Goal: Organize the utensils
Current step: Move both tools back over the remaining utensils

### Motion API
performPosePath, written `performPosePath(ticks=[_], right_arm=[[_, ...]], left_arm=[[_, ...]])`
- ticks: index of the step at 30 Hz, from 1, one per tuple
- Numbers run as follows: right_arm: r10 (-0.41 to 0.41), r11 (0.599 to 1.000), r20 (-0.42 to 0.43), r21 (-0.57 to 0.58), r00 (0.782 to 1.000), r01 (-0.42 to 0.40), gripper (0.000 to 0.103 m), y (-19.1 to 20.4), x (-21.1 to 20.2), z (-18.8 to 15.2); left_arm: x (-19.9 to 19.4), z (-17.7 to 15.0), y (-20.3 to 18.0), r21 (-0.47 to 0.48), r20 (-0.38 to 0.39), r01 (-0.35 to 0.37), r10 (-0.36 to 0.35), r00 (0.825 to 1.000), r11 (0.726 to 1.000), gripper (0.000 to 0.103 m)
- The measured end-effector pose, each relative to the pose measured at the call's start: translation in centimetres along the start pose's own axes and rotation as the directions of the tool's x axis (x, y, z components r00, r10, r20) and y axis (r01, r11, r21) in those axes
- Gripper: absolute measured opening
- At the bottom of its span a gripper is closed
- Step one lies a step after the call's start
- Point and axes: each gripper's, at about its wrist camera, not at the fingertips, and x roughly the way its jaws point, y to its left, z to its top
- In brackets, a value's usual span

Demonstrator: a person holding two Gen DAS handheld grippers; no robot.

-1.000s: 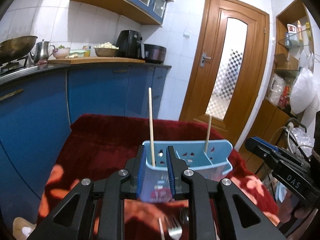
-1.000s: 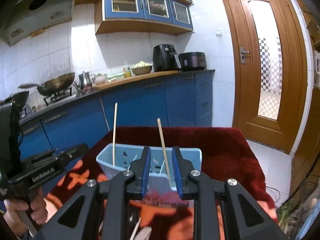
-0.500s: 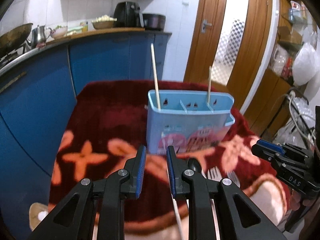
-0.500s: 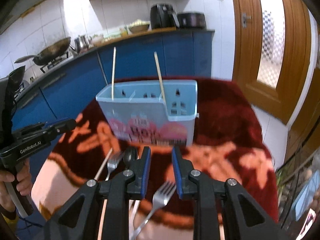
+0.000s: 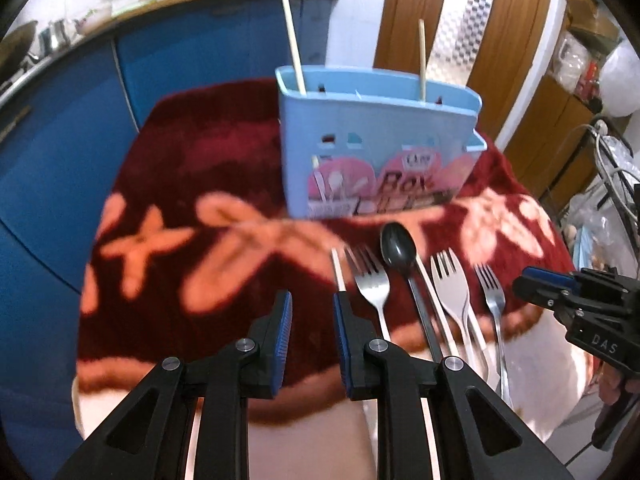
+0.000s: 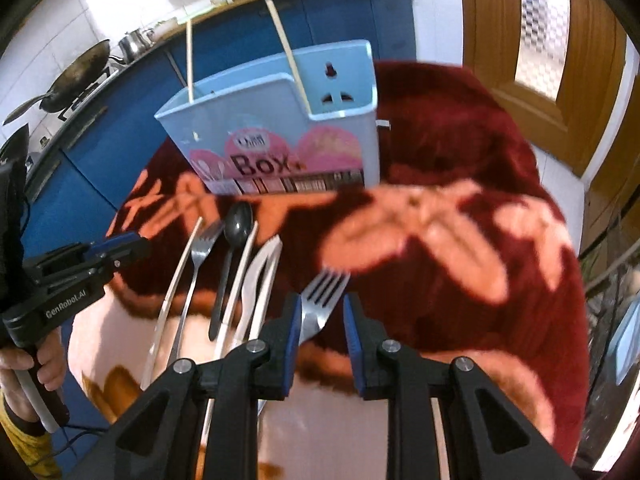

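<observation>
A light blue utensil box [image 5: 376, 148] stands on the red flowered cloth, with two chopsticks [image 5: 292, 40] upright in it; it also shows in the right wrist view [image 6: 280, 136]. In front of it lie several utensils: forks [image 5: 370, 280], a black spoon [image 5: 398, 246], a white plastic fork [image 5: 452, 284] and chopsticks. My left gripper [image 5: 313, 304] is open and empty, just left of the row. My right gripper [image 6: 322, 310] is open, its jaws either side of a metal fork [image 6: 322, 292] lying on the cloth.
The cloth [image 5: 180, 184] covers a small table with its edge close to me. Blue kitchen cabinets [image 5: 60, 100] stand left and behind. A wooden door [image 5: 460, 20] and cluttered shelves are to the right.
Both grippers have pulled back from the box and tilted down over the utensils on the cloth. The right jaws now straddle a fork. Both stayed open.
</observation>
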Motion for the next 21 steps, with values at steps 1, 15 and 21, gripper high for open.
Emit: performPosePath(ticks=[1, 15, 21], right_arm=[[0.005, 1.0, -0.007, 0.007, 1.0, -0.005, 0.024, -0.1, 0.2, 0.0], [0.103, 0.986, -0.089, 0.138, 0.991, -0.09, 0.024, -1.7, 2.3, 0.4], [0.134, 0.979, -0.095, 0.169, 0.986, -0.117, 0.024, -2.3, 2.5, 0.6]], left_arm=[[0.3, -0.1, -0.1, -0.002, -0.014, 0.005, -0.005, 1.0, 1.0, 0.021], [3.1, -0.2, 0.3, -0.034, -0.13, 0.037, -0.041, 0.991, 0.999, 0.021], [3.7, 0.8, 1.0, -0.08, -0.168, 0.081, -0.093, 0.981, 0.994, 0.021]])
